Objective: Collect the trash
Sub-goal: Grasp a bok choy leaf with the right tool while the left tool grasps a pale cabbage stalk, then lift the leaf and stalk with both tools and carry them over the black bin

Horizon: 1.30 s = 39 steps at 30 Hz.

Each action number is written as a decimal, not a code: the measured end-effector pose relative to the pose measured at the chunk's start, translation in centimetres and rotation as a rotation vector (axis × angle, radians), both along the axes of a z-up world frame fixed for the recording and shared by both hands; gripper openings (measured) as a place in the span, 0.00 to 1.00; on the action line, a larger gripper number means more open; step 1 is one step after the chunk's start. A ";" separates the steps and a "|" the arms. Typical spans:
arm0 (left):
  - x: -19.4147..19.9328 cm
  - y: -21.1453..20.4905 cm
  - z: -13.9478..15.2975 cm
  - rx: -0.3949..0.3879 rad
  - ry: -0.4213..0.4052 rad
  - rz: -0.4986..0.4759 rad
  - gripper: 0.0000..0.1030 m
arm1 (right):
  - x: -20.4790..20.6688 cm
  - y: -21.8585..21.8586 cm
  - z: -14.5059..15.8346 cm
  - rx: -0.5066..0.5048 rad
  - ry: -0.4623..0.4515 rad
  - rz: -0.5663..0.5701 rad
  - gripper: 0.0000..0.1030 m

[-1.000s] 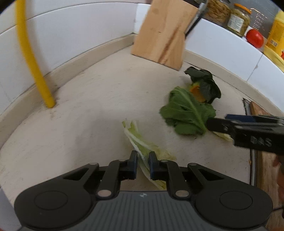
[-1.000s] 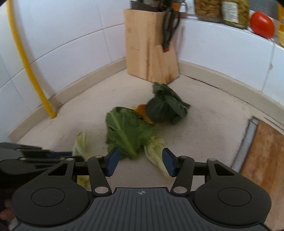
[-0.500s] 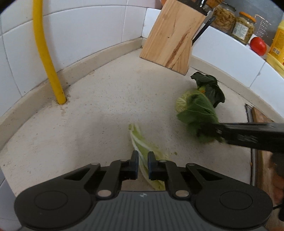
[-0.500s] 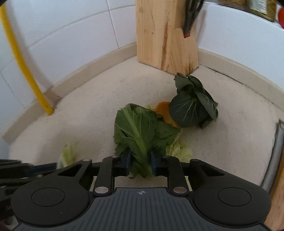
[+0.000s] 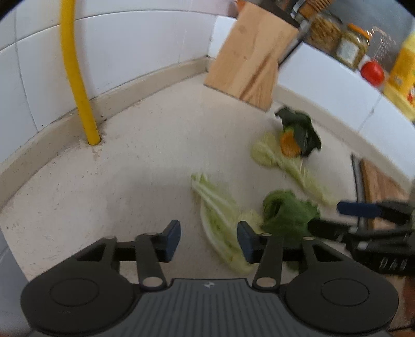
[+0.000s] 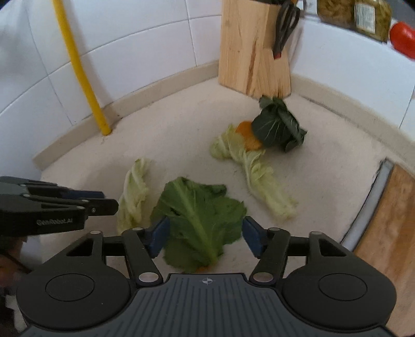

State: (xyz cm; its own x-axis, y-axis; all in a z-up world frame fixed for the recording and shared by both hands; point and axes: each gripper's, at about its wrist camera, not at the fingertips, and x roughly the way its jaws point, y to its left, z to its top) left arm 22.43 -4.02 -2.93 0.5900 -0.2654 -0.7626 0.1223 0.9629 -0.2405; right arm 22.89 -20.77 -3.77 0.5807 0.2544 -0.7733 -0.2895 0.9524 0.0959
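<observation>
Vegetable scraps lie on the beige counter. A pale cabbage strip (image 5: 220, 223) lies between the open jaws of my left gripper (image 5: 208, 239); it also shows in the right wrist view (image 6: 133, 197). A bright green leaf (image 6: 199, 220) lies flat between the open jaws of my right gripper (image 6: 205, 237), and shows in the left wrist view (image 5: 288, 215). Further back lie a second pale cabbage piece (image 6: 259, 176), an orange peel (image 6: 247, 136) and a dark green leaf (image 6: 278, 127). The right gripper shows at the right of the left wrist view (image 5: 345, 217).
A wooden knife block (image 6: 253, 49) stands in the back corner. A yellow pipe (image 6: 80, 70) runs up the tiled wall at left. Jars (image 6: 371, 15) and a tomato (image 6: 402, 39) sit on the ledge. A wooden board (image 6: 389, 223) lies at right.
Both grippers have opened. The right one let go of the green leaf after pulling it nearer, off the pile. The left one let go of the pale cabbage strip.
</observation>
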 end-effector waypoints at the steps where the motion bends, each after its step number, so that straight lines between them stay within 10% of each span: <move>1: 0.4 0.0 0.0 -0.021 0.004 0.009 0.47 | 0.2 -0.1 0.1 0.008 -0.009 -0.001 0.73; 8: 2.4 -1.3 -1.3 0.024 0.036 0.077 0.35 | 1.2 0.4 -0.5 0.029 -0.019 0.017 0.69; 10: 2.6 -1.3 -1.6 0.022 0.050 0.074 0.17 | 1.6 0.6 -1.0 0.029 -0.006 0.023 0.61; 18: 1.3 -0.5 -0.9 0.007 0.044 0.051 0.05 | 1.5 0.1 -1.7 0.088 0.070 -0.004 0.15; 35: -1.8 2.1 1.1 -0.020 -0.018 0.046 0.02 | -1.6 0.6 2.7 0.155 -0.007 -0.004 0.11; 39: -1.5 1.8 0.1 -0.033 0.007 0.058 0.19 | -1.9 0.4 2.3 0.128 -0.011 -0.026 0.11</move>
